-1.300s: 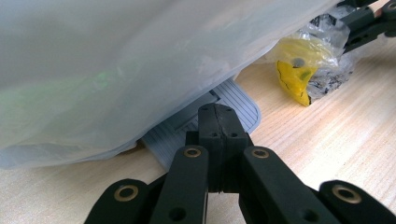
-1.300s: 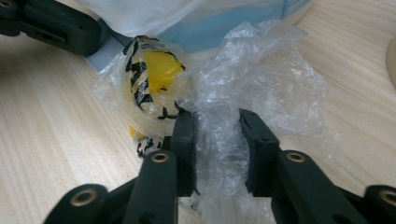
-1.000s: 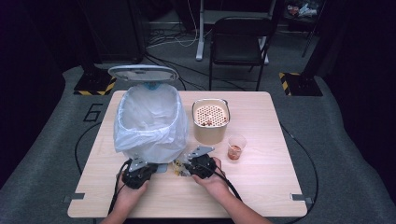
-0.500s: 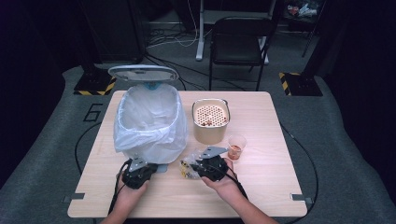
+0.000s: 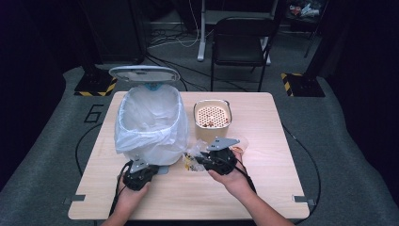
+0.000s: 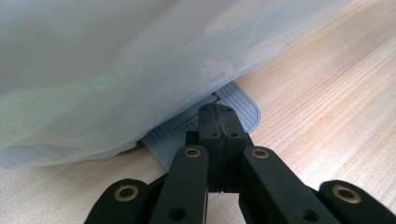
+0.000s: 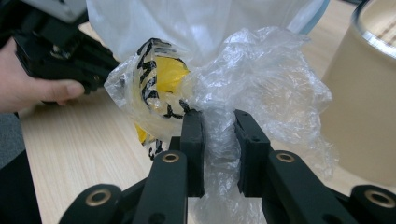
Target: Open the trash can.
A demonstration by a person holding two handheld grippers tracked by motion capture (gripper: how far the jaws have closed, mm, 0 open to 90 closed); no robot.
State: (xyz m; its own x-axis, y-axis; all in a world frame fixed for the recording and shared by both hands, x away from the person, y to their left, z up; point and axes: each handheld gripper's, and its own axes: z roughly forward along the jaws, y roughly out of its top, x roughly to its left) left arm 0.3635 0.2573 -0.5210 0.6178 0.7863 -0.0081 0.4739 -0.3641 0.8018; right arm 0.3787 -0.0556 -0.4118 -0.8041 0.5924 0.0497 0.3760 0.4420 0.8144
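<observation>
One wrapper (image 7: 219,116) is pinched by the right gripper (image 7: 219,154) beside the bin (image 5: 149,123), not yet dropped in; the left gripper (image 6: 217,122), pressed together, is held on the pedal (image 6: 245,109).

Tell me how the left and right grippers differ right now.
The left gripper has its jaws shut with nothing between them, pressing the bin's grey pedal; the right gripper is shut on a crumpled plastic wrapper. The left sits low at the table; the right is raised above it. Both are black and hand-held.
</observation>
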